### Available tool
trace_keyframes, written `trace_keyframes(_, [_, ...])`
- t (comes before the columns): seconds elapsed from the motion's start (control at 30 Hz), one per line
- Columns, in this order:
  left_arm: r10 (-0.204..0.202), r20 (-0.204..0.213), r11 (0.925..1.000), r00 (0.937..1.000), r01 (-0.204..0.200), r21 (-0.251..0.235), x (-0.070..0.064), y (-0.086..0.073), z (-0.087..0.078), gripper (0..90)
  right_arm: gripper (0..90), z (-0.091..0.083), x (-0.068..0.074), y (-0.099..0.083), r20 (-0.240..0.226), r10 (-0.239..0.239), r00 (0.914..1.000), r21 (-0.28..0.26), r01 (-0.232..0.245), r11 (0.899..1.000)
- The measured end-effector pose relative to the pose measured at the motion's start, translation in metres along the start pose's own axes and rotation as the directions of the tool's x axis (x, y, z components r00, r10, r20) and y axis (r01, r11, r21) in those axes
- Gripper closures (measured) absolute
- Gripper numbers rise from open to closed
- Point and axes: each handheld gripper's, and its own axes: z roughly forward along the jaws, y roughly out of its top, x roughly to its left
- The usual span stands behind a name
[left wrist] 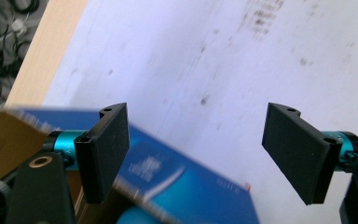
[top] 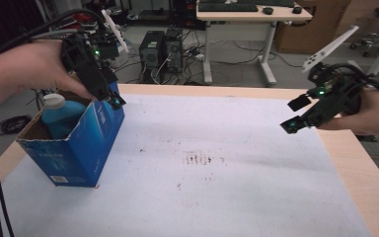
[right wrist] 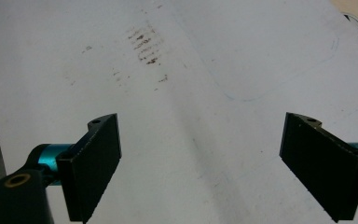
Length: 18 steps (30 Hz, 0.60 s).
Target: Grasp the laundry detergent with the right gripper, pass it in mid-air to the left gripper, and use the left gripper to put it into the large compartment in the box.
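Partly hidden, bottle (top: 59, 117) (cap showing) sits inside blue box (top: 86, 143).

My high view looks forward and down across the white mat (top: 237, 163), while both gripper views hover close above it, sharing its dark smudges (right wrist: 142, 44) with the high view.

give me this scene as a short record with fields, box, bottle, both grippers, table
box: blue carton, top open, at the table's left edge
bottle: blue with white cap, upright inside the box
left gripper: open, at the box's top rim, one jaw over the opening, one outside
right gripper: open, in the air over the table's right side, holding nothing
table: white sheet with dark smudges on a wooden top
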Motion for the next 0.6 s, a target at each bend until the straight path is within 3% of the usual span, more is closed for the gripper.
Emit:
trace_keyframes(0.23, [0.060, 0.037, 0.9963, 0.9975, -0.057, -0.064, -0.022, 0.034, 0.024, 23.3, 11.8, 0.003, 0.014, 0.007, 0.003, -0.016, 0.9999, -0.012, 0.016, 1.000])
trace_keyframes(0.47, [0.088, 0.040, 0.9937, 0.9954, -0.084, -0.074, -0.035, 0.048, 0.045, 23.3, 11.8, 0.003, 0.016, 0.009, 0.009, -0.020, 0.9998, -0.021, 0.020, 1.000])
trace_keyframes(0.6, [0.081, 0.034, 0.9934, 0.9961, -0.078, -0.085, -0.037, 0.050, 0.054, 23.3, 11.8, 0.002, 0.017, 0.009, 0.005, -0.025, 0.9997, -0.018, 0.025, 1.000])
